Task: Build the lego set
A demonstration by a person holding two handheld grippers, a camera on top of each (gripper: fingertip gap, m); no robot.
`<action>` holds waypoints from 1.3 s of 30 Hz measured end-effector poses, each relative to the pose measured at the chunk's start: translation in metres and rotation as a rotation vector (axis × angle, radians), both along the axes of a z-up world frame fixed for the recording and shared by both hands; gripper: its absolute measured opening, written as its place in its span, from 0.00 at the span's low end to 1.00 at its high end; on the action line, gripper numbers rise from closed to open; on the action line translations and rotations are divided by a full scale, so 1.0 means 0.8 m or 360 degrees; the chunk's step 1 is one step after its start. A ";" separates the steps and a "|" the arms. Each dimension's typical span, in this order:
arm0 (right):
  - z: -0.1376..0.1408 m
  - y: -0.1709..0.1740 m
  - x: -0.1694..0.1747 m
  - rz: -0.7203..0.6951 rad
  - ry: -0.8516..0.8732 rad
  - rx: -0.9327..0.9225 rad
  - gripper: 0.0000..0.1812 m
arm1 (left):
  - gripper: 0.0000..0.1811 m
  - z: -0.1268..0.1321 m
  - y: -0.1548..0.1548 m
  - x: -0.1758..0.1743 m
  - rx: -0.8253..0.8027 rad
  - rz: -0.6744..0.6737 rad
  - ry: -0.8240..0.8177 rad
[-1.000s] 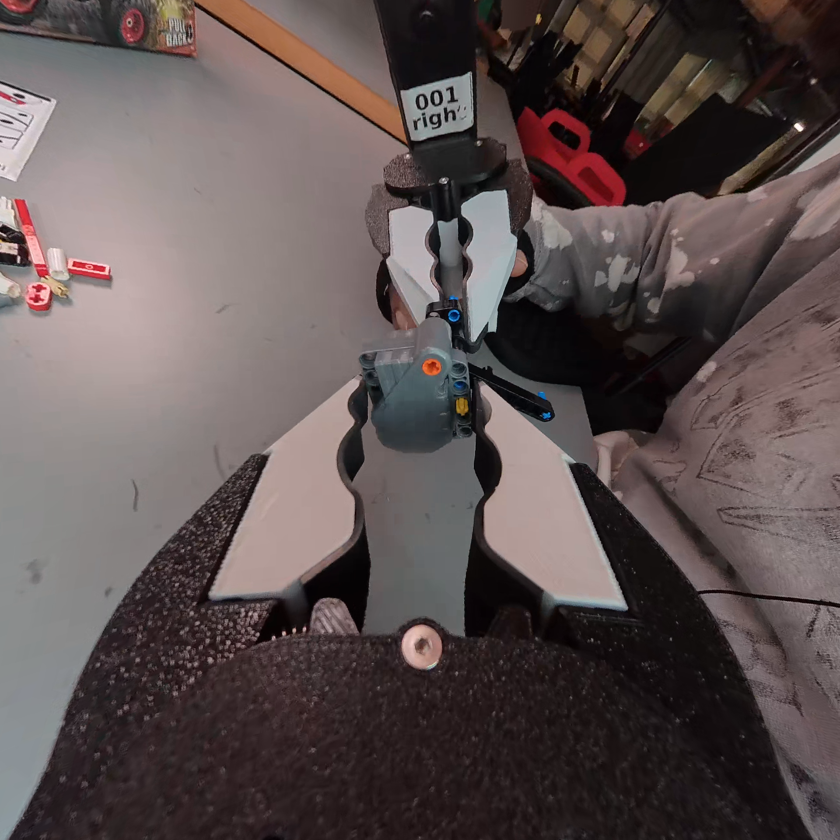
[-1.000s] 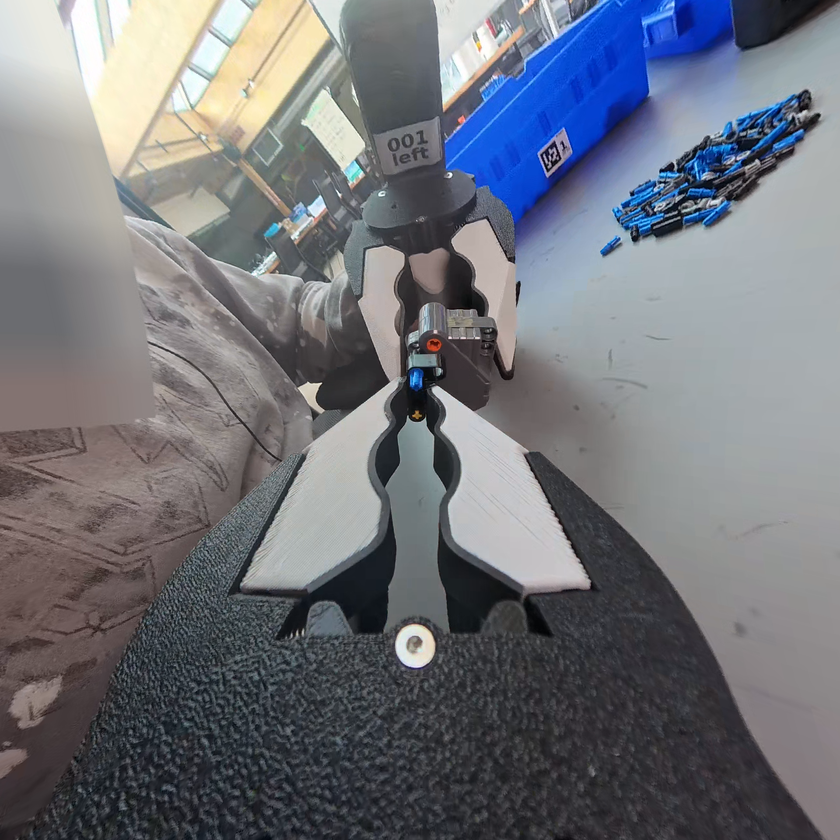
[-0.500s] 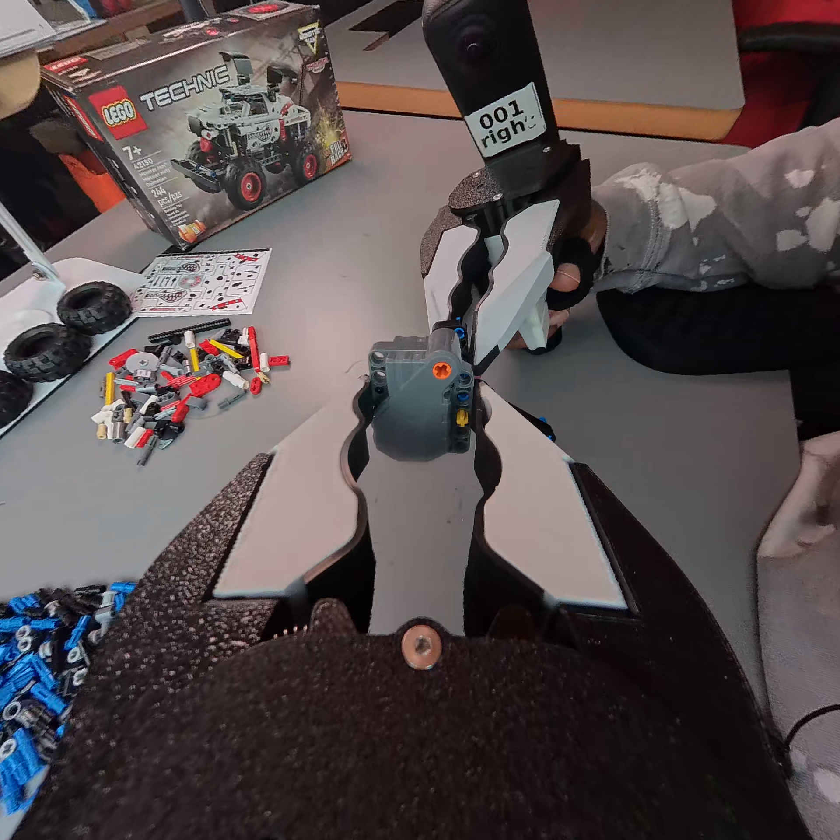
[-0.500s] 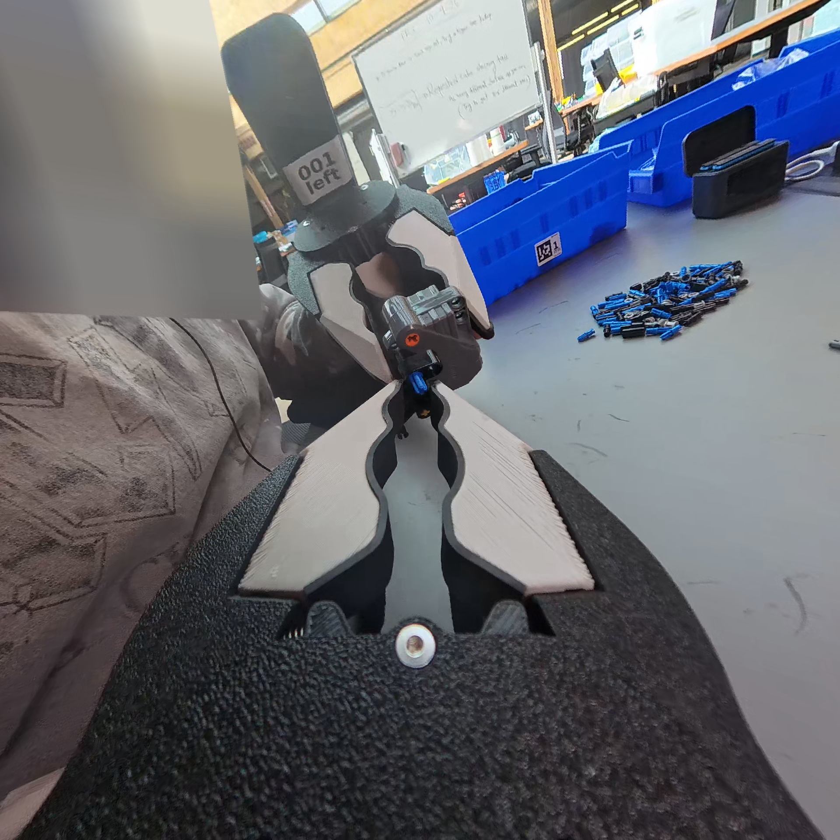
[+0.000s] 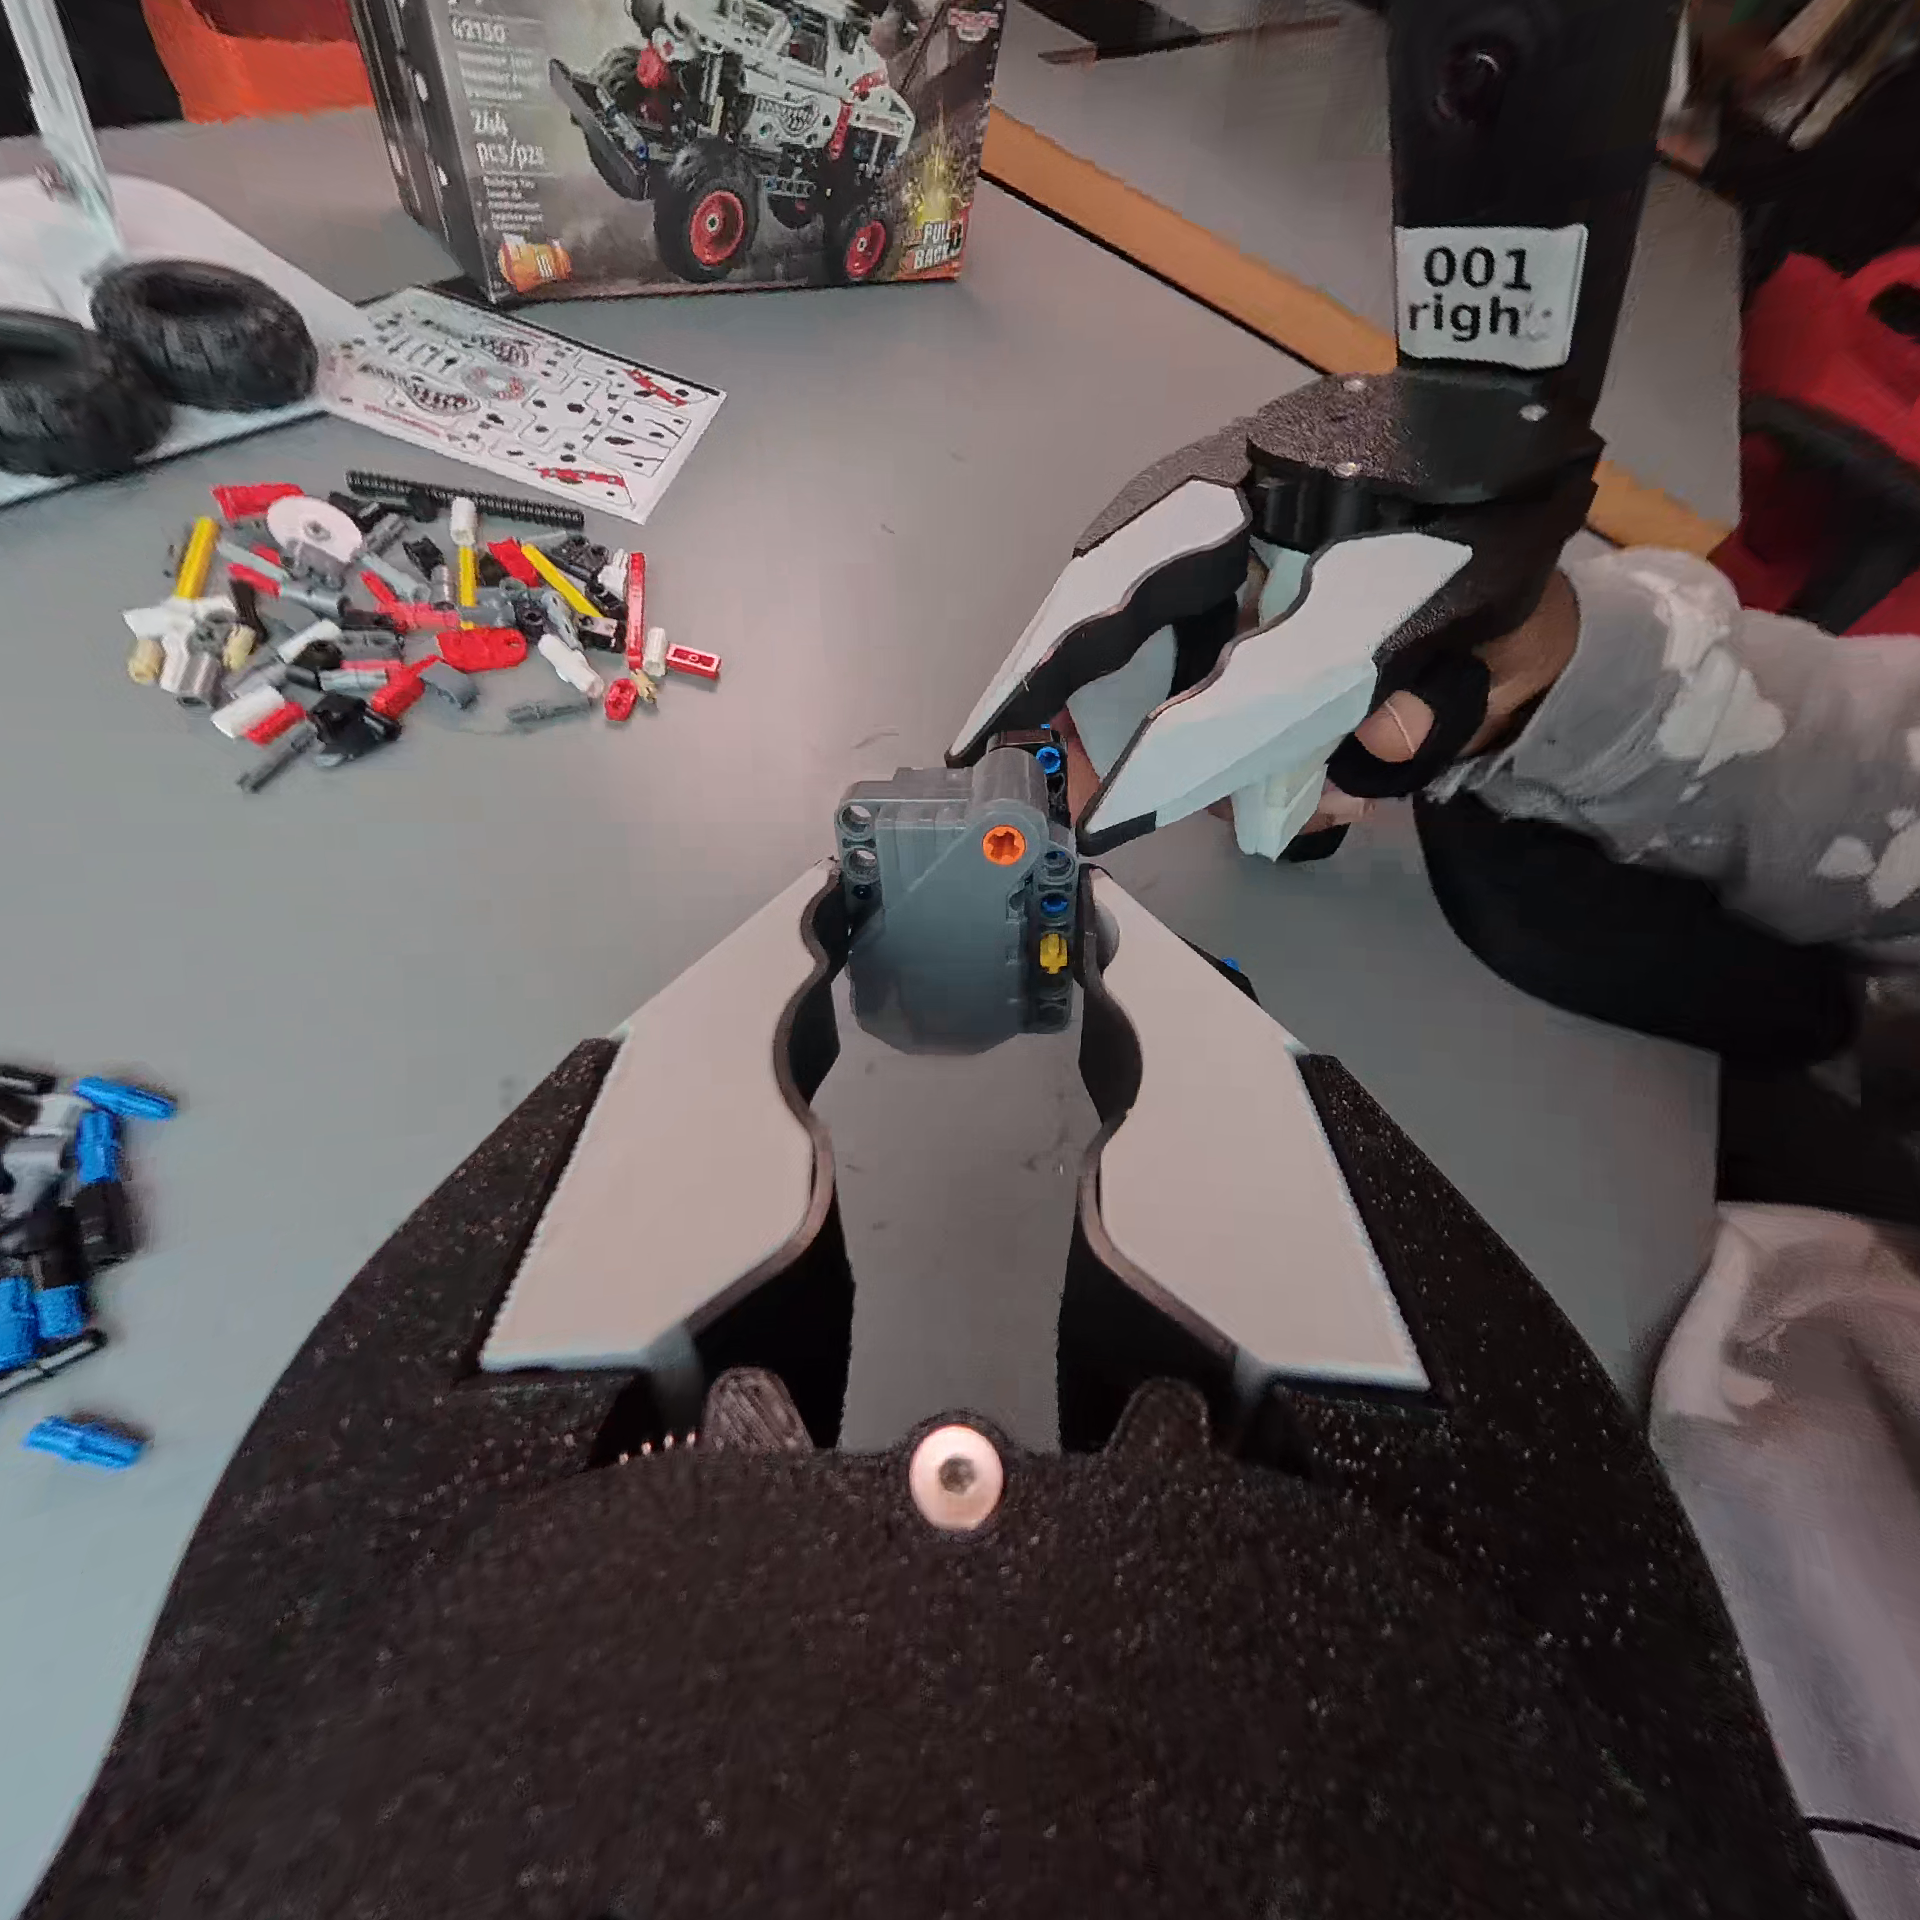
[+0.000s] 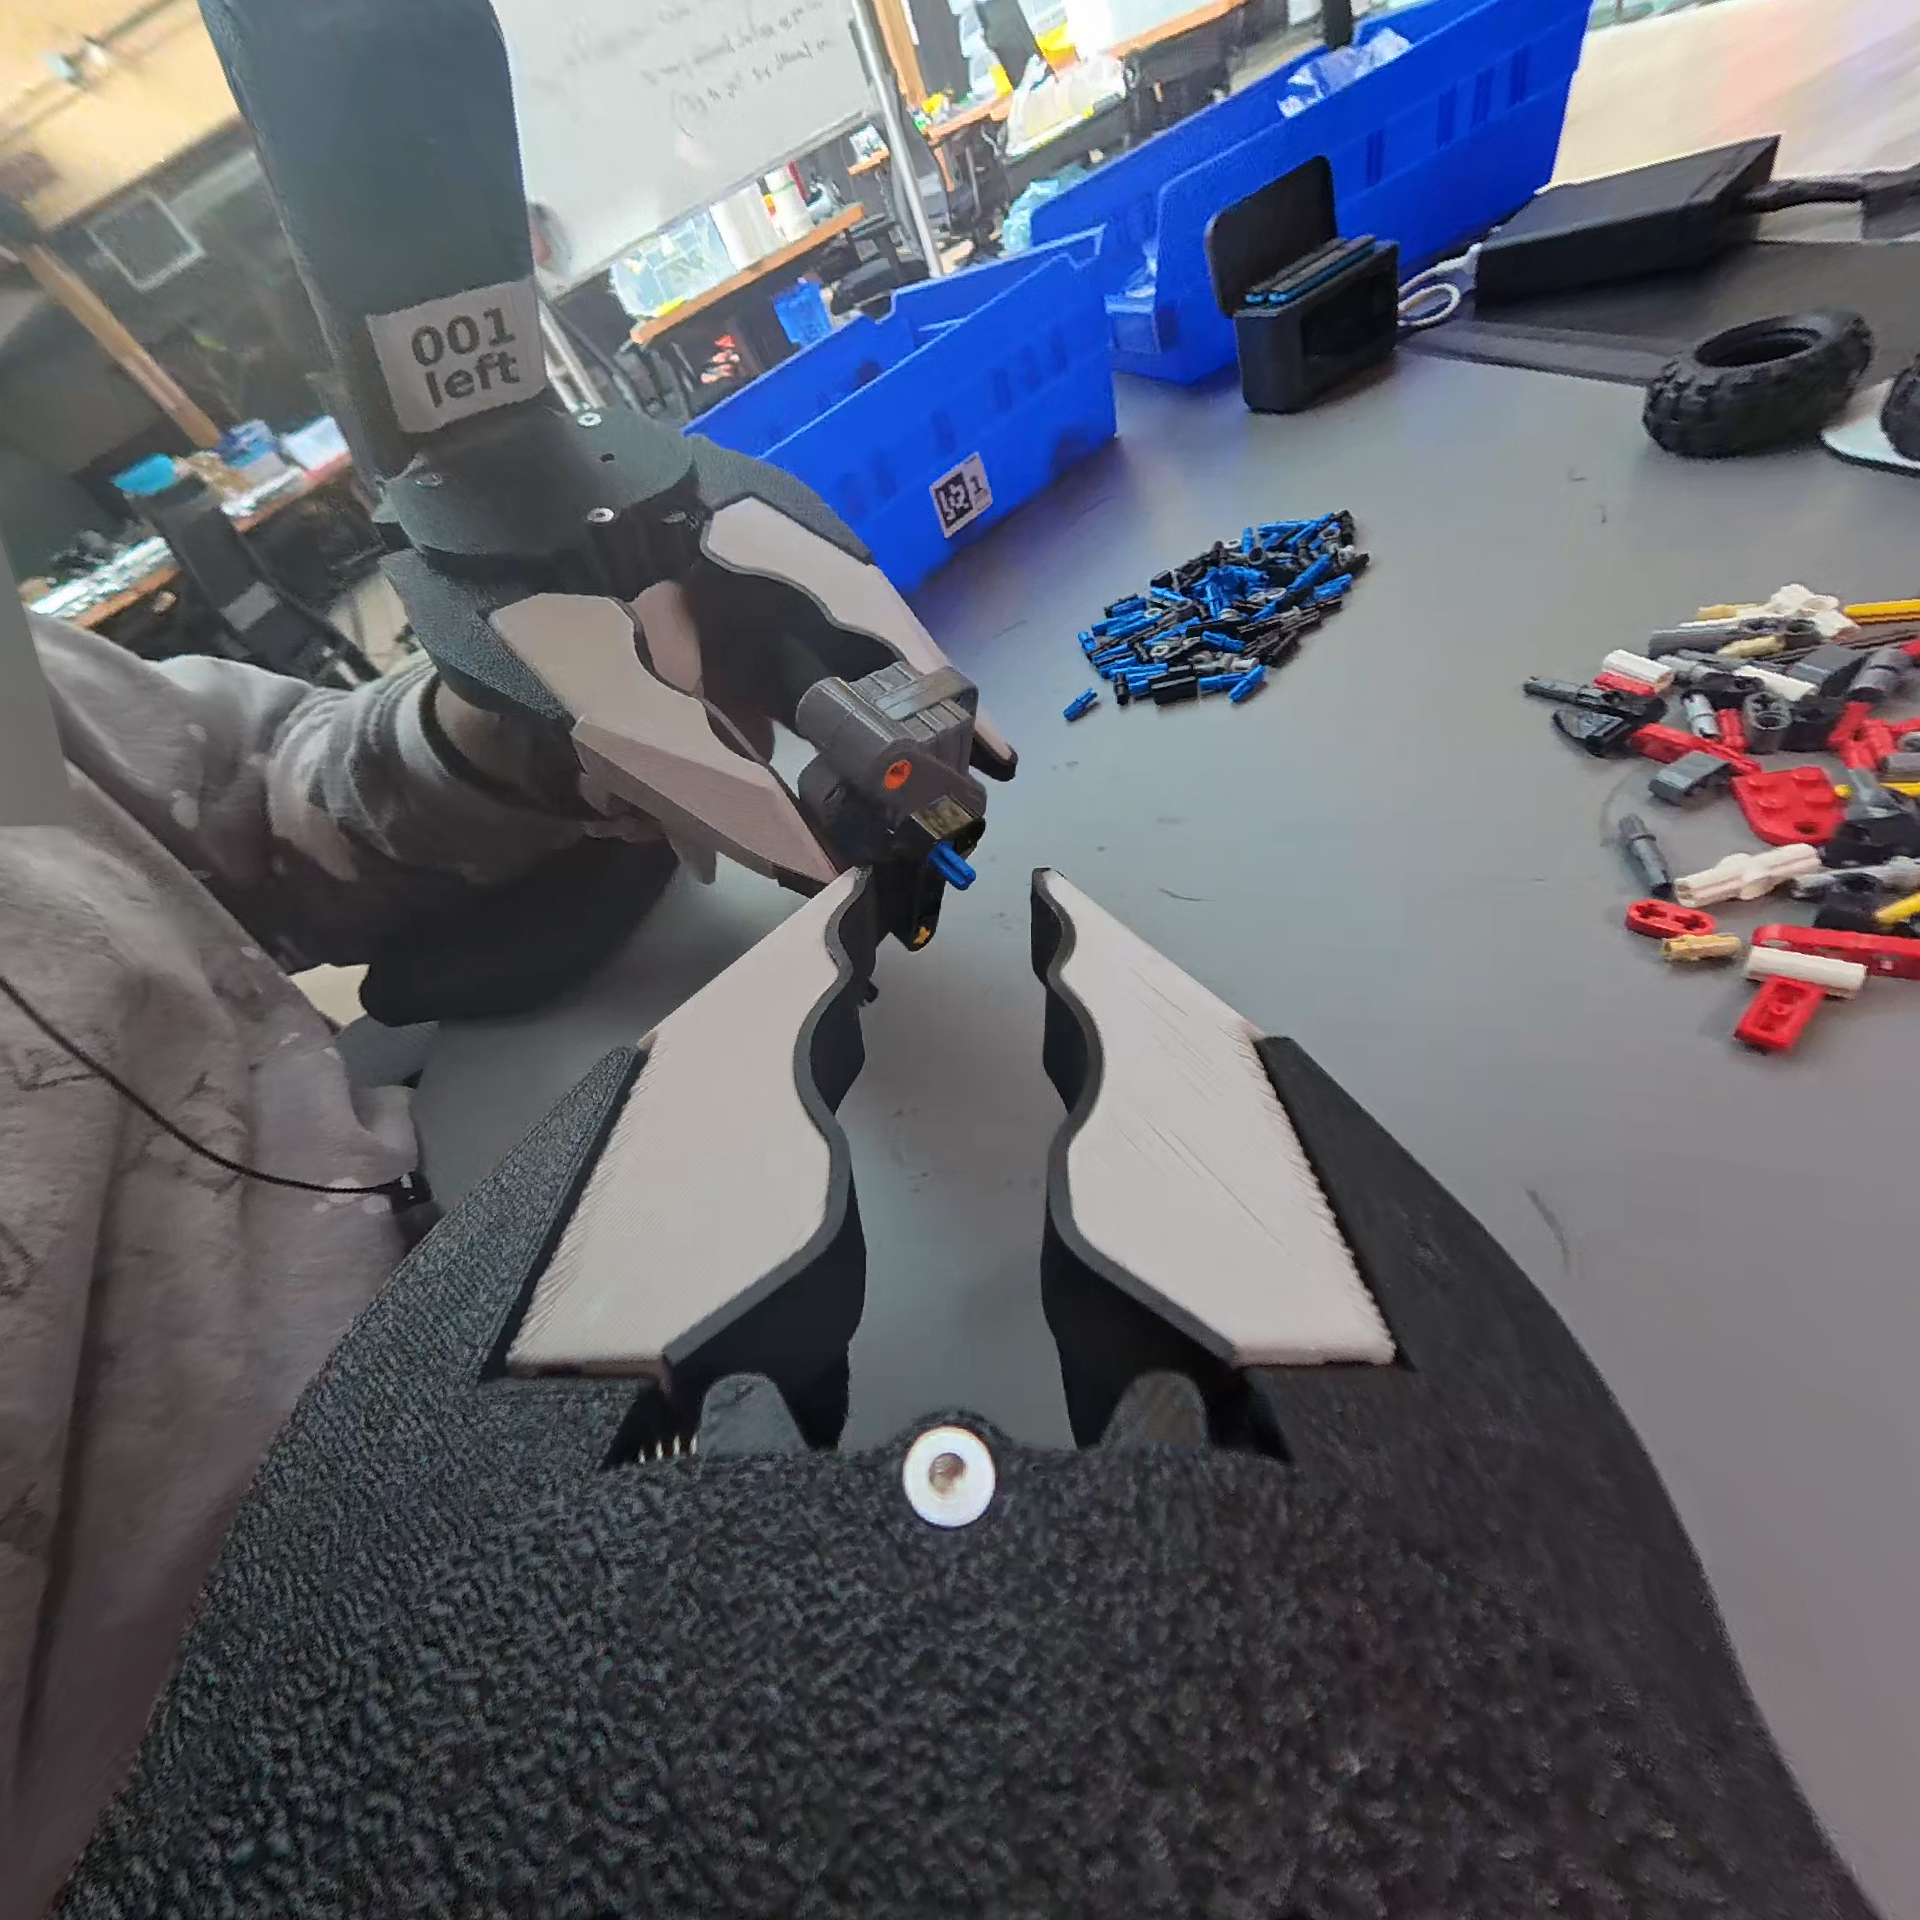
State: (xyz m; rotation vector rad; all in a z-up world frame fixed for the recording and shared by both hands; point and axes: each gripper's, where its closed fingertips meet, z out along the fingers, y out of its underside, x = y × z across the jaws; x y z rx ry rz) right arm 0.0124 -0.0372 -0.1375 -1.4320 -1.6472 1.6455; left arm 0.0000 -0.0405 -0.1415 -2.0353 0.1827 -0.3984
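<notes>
**Grey lego assembly clamped in left unit; right unit open**

Left wrist view: I see my left hand-held gripper [image 5: 961, 883] clamped on the grey lego assembly [image 5: 951, 925], held above the grey surface [image 5: 416, 883]. Right hand-held gripper [image 5: 1013, 784] just beyond it, tips apart. Loose parts pile [image 5: 416, 623], sticker sheet [image 5: 520, 400], set box [image 5: 675, 135] at far left.

Right wrist view: right hand-held gripper [image 6: 948, 883] wide, nothing held; left fingertip [image 6: 847, 894] beside the assy's black beam [image 6: 904, 899]. Blue pins heap [image 6: 1221, 608] and blue bins [image 6: 935, 416] beyond.

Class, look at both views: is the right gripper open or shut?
Open. The right gripper has a clear gap between its fingertips, and only the left gripper clamps the grey motor block.
</notes>
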 end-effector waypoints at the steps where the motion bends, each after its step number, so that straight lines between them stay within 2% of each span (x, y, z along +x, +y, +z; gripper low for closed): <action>1: -0.001 0.007 -0.004 -0.0081 -0.0030 0.0020 0.19 | 0.24 -0.004 0.003 -0.006 -0.0027 0.0040 -0.0144; 5: -0.016 0.018 -0.006 -0.0333 -0.0221 0.0302 0.33 | 0.24 -0.019 0.014 -0.032 -0.0101 0.0232 -0.0570; 7: -0.018 0.023 -0.010 -0.0498 -0.0279 0.0509 0.35 | 0.24 -0.023 0.019 -0.039 -0.0103 0.0299 -0.0680; 10: -0.026 0.015 -0.022 -0.0596 -0.0382 0.0776 0.45 | 0.24 -0.018 0.027 -0.043 -0.0056 0.0389 -0.0798; 13: -0.009 0.007 -0.034 -0.0641 -0.0341 0.0817 0.45 | 0.24 -0.014 0.030 -0.044 -0.0018 0.0439 -0.0827; 16: -0.016 0.014 -0.048 -0.0664 -0.0362 0.0951 0.41 | 0.24 -0.009 0.030 -0.034 -0.0006 0.0421 -0.0880; 18: -0.013 0.015 -0.058 -0.0665 -0.0266 0.0898 0.30 | 0.24 -0.009 0.028 -0.029 -0.0004 0.0421 -0.0888; 20: -0.011 0.011 -0.056 -0.0559 -0.0202 0.0871 0.27 | 0.27 -0.004 0.026 -0.026 0.0007 0.0360 -0.0945; 22: -0.005 -0.001 -0.049 -0.0363 -0.0171 0.0648 0.27 | 0.35 0.013 0.019 -0.018 0.0042 0.0185 -0.1108; 23: -0.001 -0.002 -0.043 -0.0293 -0.0180 0.0496 0.27 | 0.36 0.022 0.014 -0.017 0.0063 0.0115 -0.1158; 27: 0.030 -0.014 -0.017 0.0103 -0.0159 -0.0215 0.26 | 0.31 0.034 -0.005 -0.008 0.0068 -0.0168 -0.1117; 30: 0.042 -0.027 -0.004 0.0304 -0.0169 -0.0486 0.26 | 0.24 0.043 -0.013 0.013 0.0071 -0.0328 -0.1144; 33: 0.043 -0.024 -0.006 0.0299 -0.0125 -0.0556 0.26 | 0.17 0.047 -0.014 0.019 0.0089 -0.0348 -0.1133; 39: 0.039 -0.017 -0.006 0.0289 -0.0116 -0.0615 0.27 | 0.16 0.043 -0.005 0.018 0.0038 -0.0252 -0.1165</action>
